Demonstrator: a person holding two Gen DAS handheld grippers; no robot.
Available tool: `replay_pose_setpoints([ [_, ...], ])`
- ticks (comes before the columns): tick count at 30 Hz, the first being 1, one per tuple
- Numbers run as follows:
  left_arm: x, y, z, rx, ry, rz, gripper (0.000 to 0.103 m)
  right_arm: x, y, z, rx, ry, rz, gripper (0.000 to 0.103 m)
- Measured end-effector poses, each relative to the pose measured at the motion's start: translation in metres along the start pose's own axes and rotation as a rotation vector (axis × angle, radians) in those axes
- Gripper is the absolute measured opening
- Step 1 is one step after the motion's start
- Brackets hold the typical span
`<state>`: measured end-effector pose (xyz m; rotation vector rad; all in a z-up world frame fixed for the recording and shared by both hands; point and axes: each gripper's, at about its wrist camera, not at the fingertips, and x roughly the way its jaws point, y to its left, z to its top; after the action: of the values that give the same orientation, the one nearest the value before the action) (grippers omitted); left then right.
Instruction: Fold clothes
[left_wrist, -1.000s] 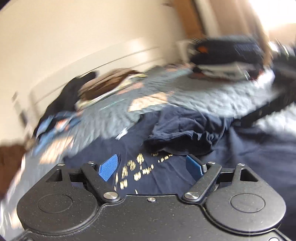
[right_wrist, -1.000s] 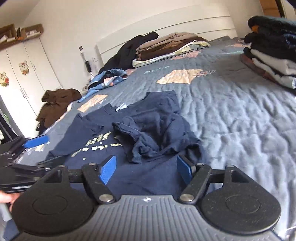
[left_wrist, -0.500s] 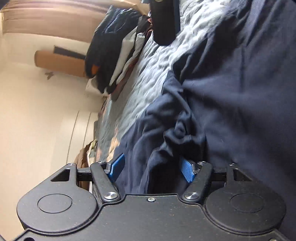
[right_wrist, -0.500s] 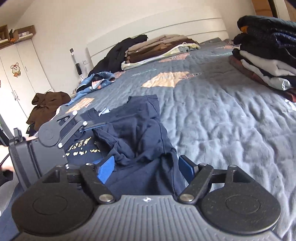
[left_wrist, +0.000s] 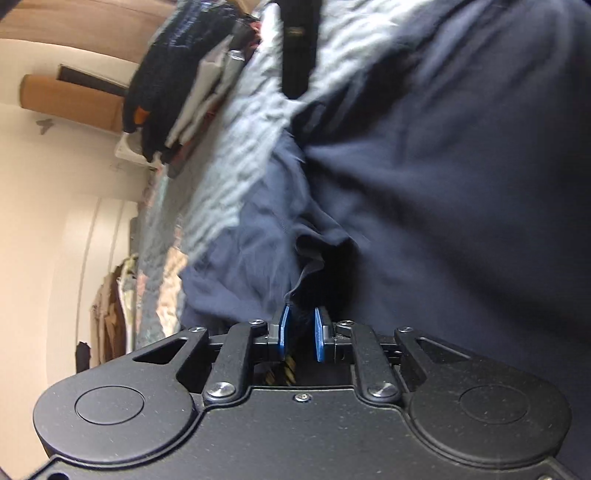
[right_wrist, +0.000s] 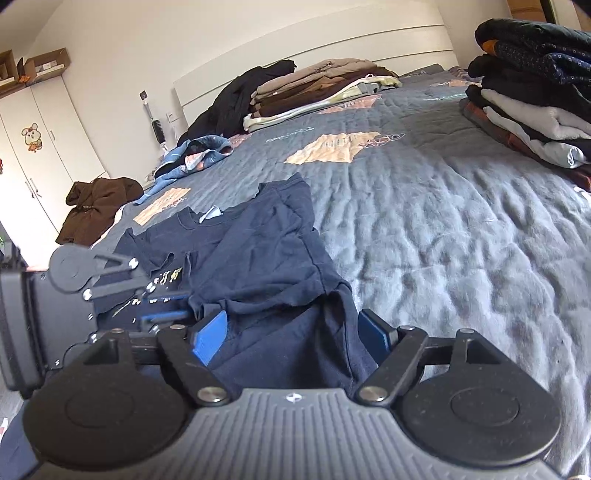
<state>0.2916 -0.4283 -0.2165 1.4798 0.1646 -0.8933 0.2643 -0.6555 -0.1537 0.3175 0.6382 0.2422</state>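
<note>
Pinching with the left gripper (left_wrist: 302, 314) a thin fold of the dark navy cotton T-shirt (right_wrist: 266, 251), blue pads (left_wrist: 284, 326) nearly pressed together after just closing, with the cloth edge running in between them. Visible also at the lower left of the right wrist view, rolled onto its side, low over the shirt front, just beside the small gold print (right_wrist: 166, 277).

Keeping the right gripper (right_wrist: 295, 328) spread wide at the bottom middle of the frame, jaws just opened a little further. Navy cloth lying between its pads, but not pressed by them.

For the T-shirt itself, look from the lower left to the middle of the right wrist view: spread on the grey-blue quilted bed cover (right_wrist: 443, 240), one side already flipped over the chest, wrinkled and bunched near both grippers. Well apart from the stack of folded clothes (right_wrist: 535, 110) at the upper right.

Possible trouble from here, as a judgement only:
- Probably a shallow bite on the left side, only the edge of the fold. Easy to lose when lifting, and then a collapsed fold.
- Cannot tell from the blurred left view how many layers are caught. With the lower layer caught too, dragging of the whole shirt instead of turning one flap.
- Pulling with the left side alone, while the right one grips nothing, likely to twist the cloth and add wrinkles.
- Closing the right gripper so low, risk of catching the quilt together with the shirt.
</note>
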Motion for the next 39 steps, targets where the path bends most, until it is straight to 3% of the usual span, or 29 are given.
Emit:
replay_pose_setpoints([
  [2,-0.005,-0.004,0.001,0.008,-0.009,0.029,0.019,0.0,0.0,0.0,0.002,-0.002,0.003,0.077],
  [3,-0.007,-0.004,0.004,0.002,-0.023,0.044,0.025,0.0,0.001,0.0,0.003,-0.002,0.004,0.077],
  [6,-0.007,-0.004,0.018,0.005,-0.068,0.095,0.062,0.0,0.002,0.001,0.004,0.0,0.008,0.077],
  [8,0.0,-0.004,0.025,0.043,-0.082,0.092,0.063,0.0,0.002,0.001,0.005,0.002,0.011,0.077],
  [12,0.02,-0.003,0.033,0.062,-0.062,0.046,0.042,-0.002,0.004,0.002,0.003,0.0,0.016,0.077],
  [14,0.025,0.001,0.033,0.008,-0.061,0.023,0.03,-0.002,0.003,0.003,0.01,-0.001,0.018,0.077],
  [16,0.023,0.006,0.033,-0.062,-0.076,0.005,0.01,-0.002,0.001,0.003,0.015,0.001,0.017,0.078],
  [23,-0.015,0.013,0.026,-0.275,-0.171,-0.033,0.004,-0.003,0.0,0.004,0.029,-0.002,0.017,0.078],
  [25,-0.022,0.009,0.025,-0.269,-0.174,-0.012,0.004,-0.002,0.001,0.004,0.024,0.001,0.018,0.078],
  [30,-0.018,-0.019,0.029,-0.14,-0.124,0.02,0.009,0.0,0.0,0.003,0.014,0.01,0.008,0.078],
  [32,-0.02,-0.022,0.033,-0.157,-0.108,-0.018,0.015,0.0,0.0,0.003,0.011,0.013,0.002,0.078],
  [34,-0.031,-0.017,0.035,-0.226,-0.129,-0.054,0.04,0.0,-0.001,0.003,0.009,0.015,0.0,0.078],
  [35,-0.038,-0.008,0.035,-0.291,-0.152,-0.067,0.045,0.0,-0.001,0.003,0.01,0.013,0.002,0.078],
  [37,-0.048,0.016,0.032,-0.449,-0.202,-0.085,0.067,0.0,-0.003,0.003,0.017,0.011,0.004,0.078],
  [39,-0.035,0.053,0.02,-0.62,-0.2,-0.082,0.071,0.0,-0.004,0.003,0.026,0.013,0.003,0.078],
])
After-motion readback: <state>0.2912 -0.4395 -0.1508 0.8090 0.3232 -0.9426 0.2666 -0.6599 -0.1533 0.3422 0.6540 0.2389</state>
